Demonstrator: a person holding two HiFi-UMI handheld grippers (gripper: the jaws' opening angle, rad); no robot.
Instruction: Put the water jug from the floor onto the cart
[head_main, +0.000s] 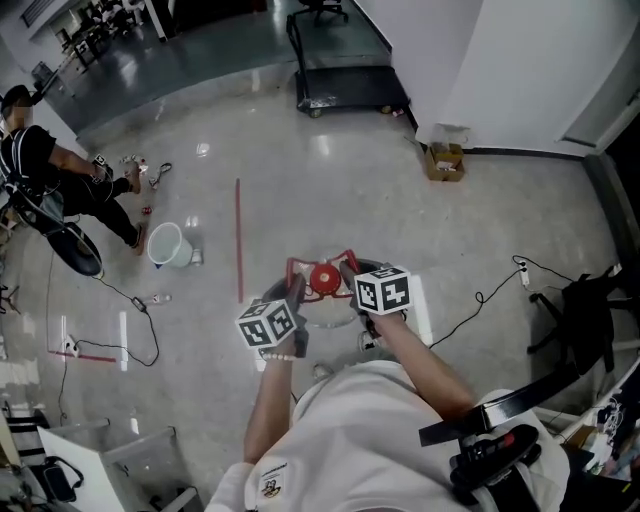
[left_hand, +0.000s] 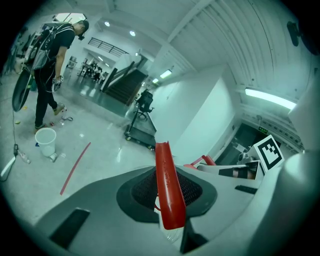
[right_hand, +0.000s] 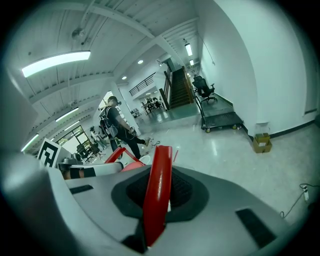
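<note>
Red handle (left_hand: 169, 190) of the water jug (head_main: 323, 279) is clamped by left gripper (head_main: 297, 305) and right gripper (head_main: 350, 278), probably to share its weight; cart (head_main: 350, 92) waits well beyond the jug.

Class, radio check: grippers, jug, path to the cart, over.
Left gripper and right gripper each shut on water jug by its red handles. Way to cart looks open, over.

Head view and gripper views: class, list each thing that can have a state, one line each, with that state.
Left gripper: shut on the jug's red plastic handle.
Right gripper: shut on that handle too.
Water jug with red cap: capped, held by both grippers.
Black flat cart: on its wheels, jug not aboard.
White plastic bucket: upright, open-topped.
Brown cardboard box: flaps open.
</note>
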